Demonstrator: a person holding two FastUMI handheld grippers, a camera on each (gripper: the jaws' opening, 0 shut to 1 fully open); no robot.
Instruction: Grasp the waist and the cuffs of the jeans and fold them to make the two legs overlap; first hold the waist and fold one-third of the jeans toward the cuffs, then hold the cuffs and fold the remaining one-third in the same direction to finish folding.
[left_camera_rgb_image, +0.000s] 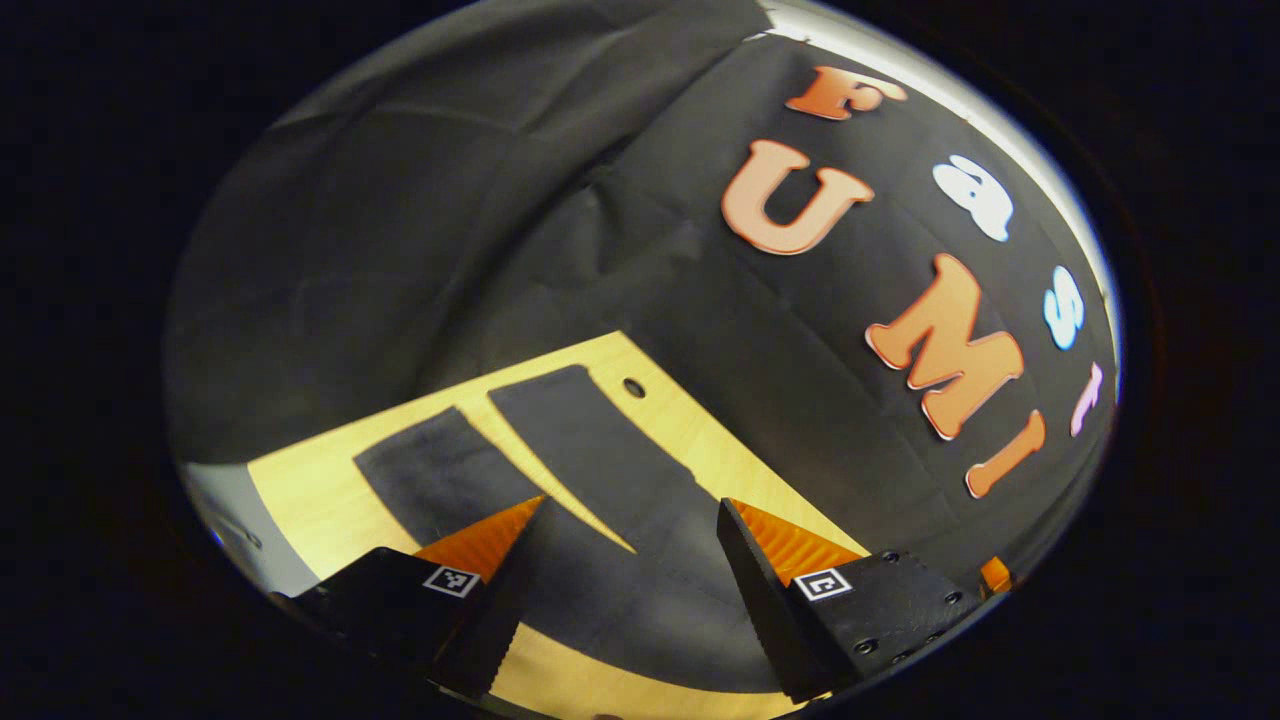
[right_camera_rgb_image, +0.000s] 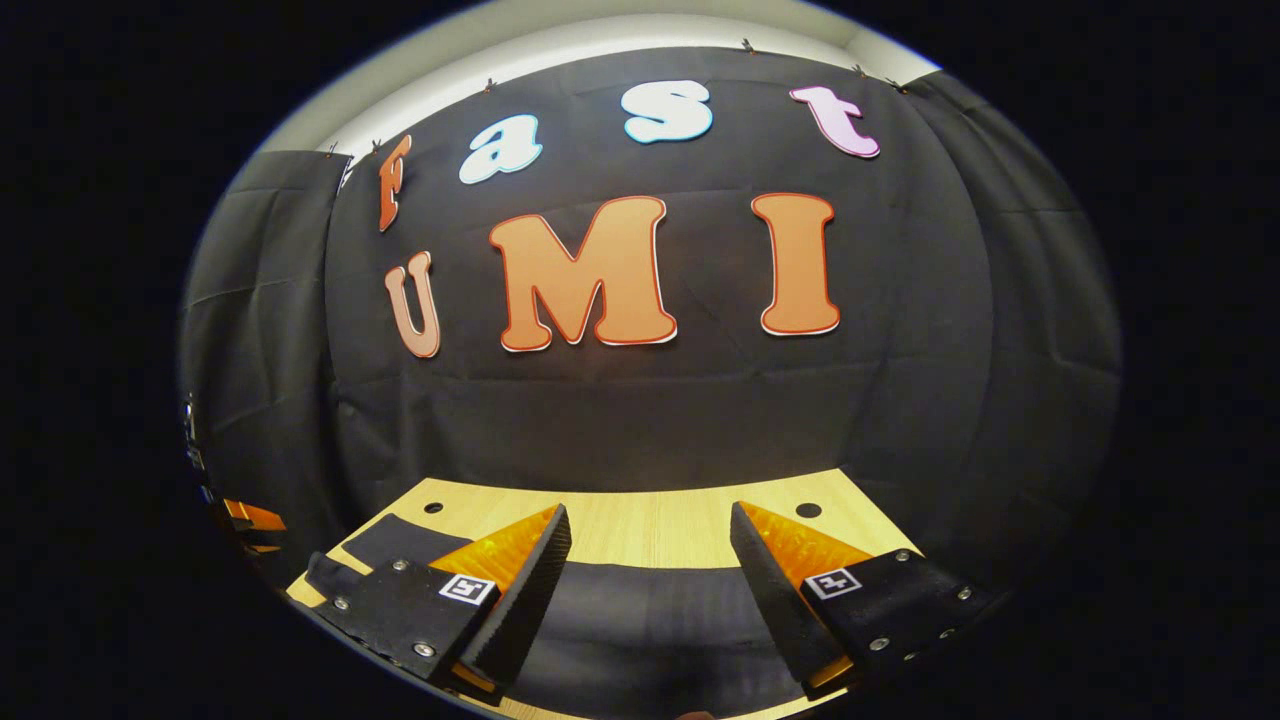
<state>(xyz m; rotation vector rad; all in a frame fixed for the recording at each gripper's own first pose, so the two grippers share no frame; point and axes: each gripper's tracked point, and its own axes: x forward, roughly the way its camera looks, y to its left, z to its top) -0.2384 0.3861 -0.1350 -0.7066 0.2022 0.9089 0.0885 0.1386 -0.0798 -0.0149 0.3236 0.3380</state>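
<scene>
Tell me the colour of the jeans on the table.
Black or very dark grey jeans, plain; clearest in the left gripper view.

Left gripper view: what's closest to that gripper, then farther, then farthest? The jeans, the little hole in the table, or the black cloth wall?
1. Jeans, spread just past the left gripper.
2. Hole, near the table's far edge.
3. Cloth wall, behind the table.

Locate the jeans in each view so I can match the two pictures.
Left gripper view: the jeans lie flat on the wooden table, two legs spread apart toward the wall, running between the open left tongs.
Right gripper view: the jeans cross the bottom, under the open right tongs.
Shared landmark: the table's round hole.
</scene>
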